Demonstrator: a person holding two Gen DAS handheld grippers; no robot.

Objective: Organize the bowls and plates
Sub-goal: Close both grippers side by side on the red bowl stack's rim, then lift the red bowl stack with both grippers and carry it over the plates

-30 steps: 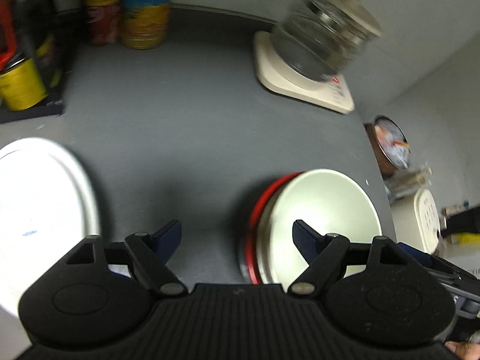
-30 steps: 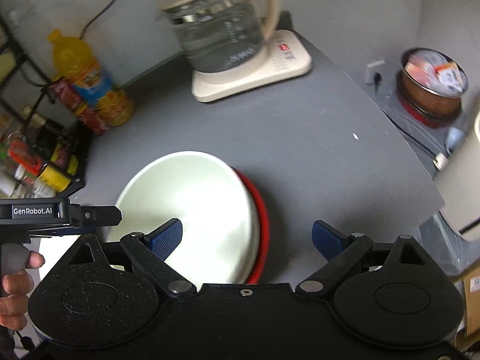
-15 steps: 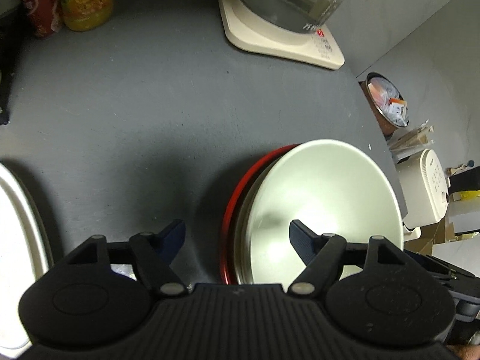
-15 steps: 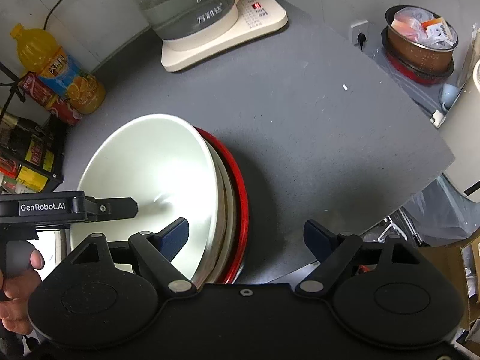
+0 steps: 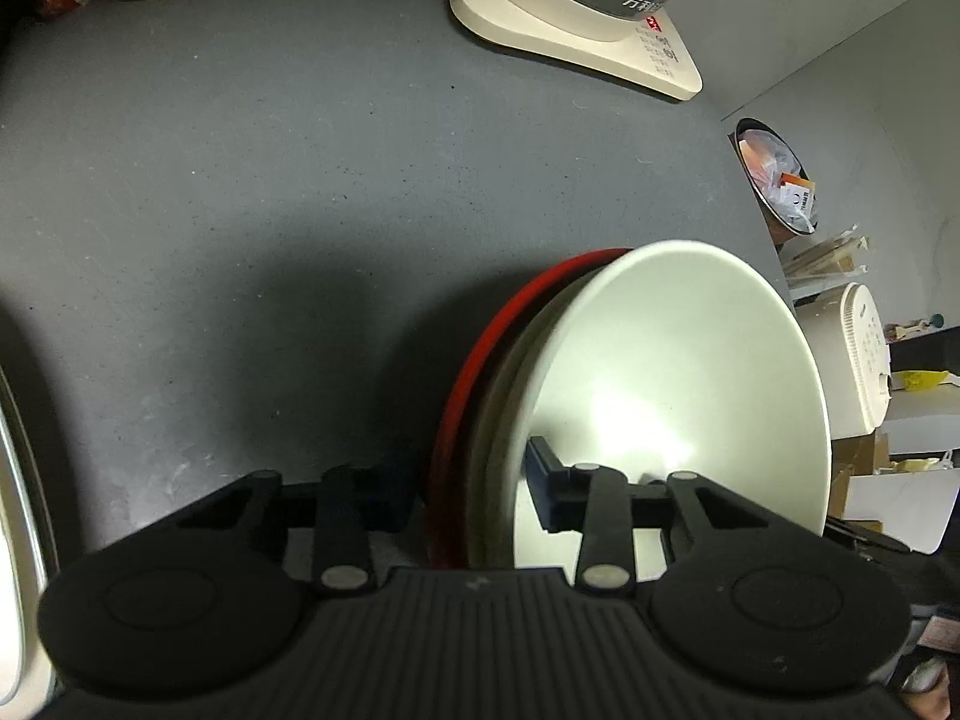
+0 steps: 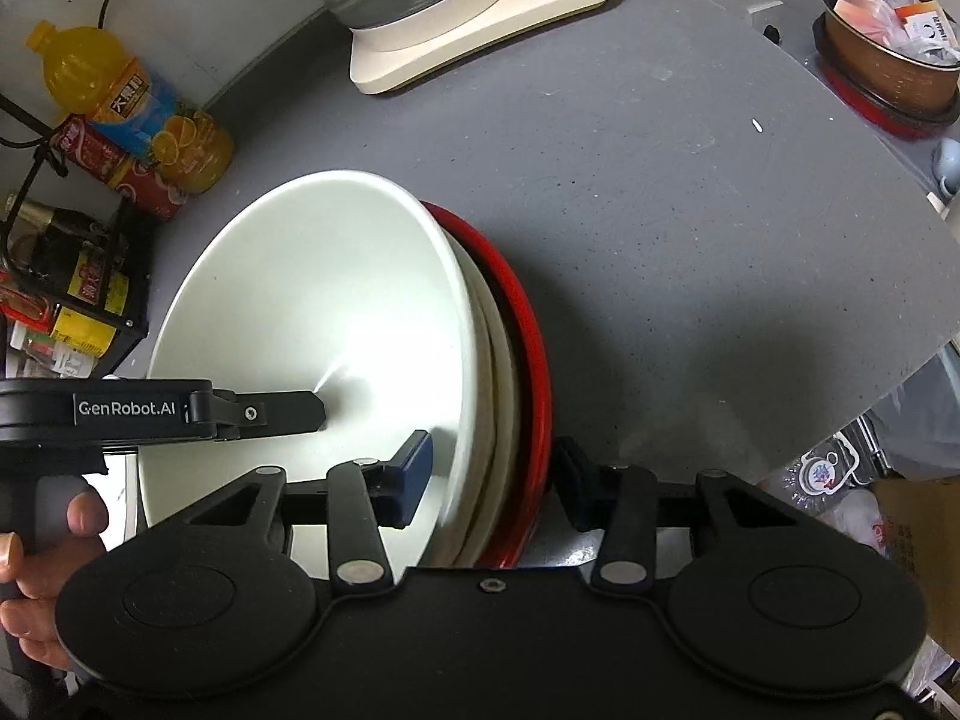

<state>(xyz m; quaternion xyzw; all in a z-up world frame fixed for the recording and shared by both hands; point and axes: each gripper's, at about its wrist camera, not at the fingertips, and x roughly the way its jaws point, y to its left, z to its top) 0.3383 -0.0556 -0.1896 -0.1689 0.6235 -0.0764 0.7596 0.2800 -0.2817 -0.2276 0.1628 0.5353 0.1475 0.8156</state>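
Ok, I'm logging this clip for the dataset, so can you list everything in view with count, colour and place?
bowl: one, white, top of the nested stack on the counter
plates: at least two, red outermost and cream between, under the bowl
counter: one, grey
kettle base: one, cream, far side, glass kettle on it
juice bottle: one, orange, far left
can: one, red, lying by the bottle
rack: one, black, left edge
pot: one, brown, beyond the counter, holds packets
left tool: black, closing across the stack's rim
right tool: black, closing across the opposite rim
hand: one, on the left tool's handle
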